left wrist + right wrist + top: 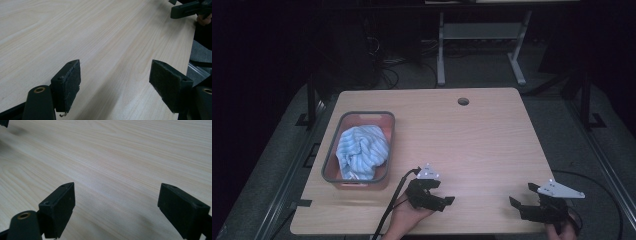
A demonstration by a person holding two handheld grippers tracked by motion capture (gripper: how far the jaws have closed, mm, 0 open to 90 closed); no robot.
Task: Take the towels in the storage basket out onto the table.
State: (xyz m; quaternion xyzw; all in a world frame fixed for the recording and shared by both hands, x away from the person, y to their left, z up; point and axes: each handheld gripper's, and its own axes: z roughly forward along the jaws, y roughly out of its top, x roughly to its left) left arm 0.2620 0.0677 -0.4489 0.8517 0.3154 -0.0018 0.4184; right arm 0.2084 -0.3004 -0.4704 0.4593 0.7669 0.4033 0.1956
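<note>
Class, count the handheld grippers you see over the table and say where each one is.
2. The left gripper is near the front edge, just right of the grey basket; the right gripper is by the front right corner.

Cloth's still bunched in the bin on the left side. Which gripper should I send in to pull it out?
Left, probably. The left gripper sits just off the near right corner of the bin holding the blue cloth, jaws open. The right gripper, also open, is near the table's far right edge.

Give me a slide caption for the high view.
Two open grippers, left and right, rest near a bin holding a blue towel.
</note>
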